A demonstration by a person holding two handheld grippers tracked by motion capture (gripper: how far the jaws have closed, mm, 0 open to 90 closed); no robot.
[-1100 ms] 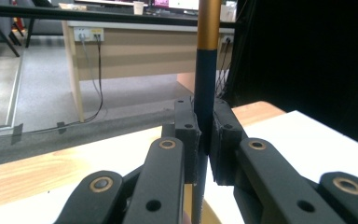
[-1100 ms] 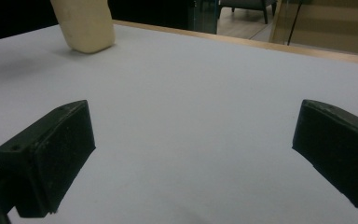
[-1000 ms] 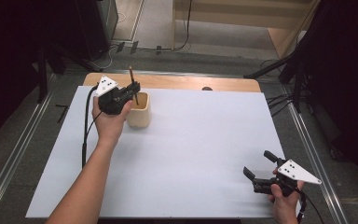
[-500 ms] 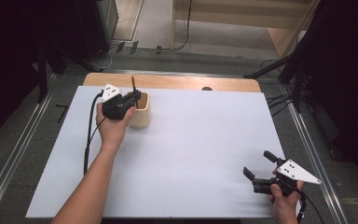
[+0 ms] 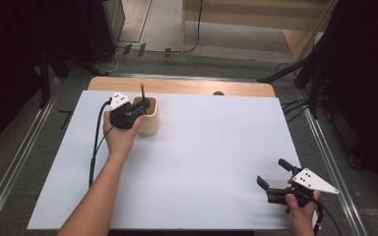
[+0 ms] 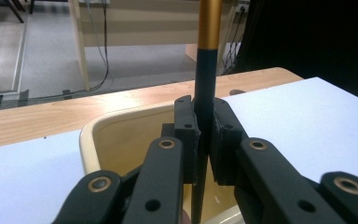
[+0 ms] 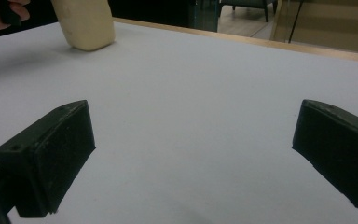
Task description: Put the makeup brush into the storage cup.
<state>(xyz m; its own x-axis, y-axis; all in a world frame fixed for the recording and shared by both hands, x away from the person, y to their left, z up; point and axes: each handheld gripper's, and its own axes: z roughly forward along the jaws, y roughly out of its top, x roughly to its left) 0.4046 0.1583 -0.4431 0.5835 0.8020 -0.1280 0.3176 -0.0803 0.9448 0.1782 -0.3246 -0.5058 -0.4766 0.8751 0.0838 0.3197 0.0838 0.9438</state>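
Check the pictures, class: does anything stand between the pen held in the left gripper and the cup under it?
Nothing visible does. The left gripper holds the pen upright, its lower end already inside the cup, whose mouth is open.

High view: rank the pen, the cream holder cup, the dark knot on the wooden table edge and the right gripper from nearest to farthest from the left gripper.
1. Pen: clamped upright in the left gripper.
2. Cream holder cup: directly under the jaws, far left.
3. Dark knot: far edge, toward the middle.
4. Right gripper: near right corner, open.
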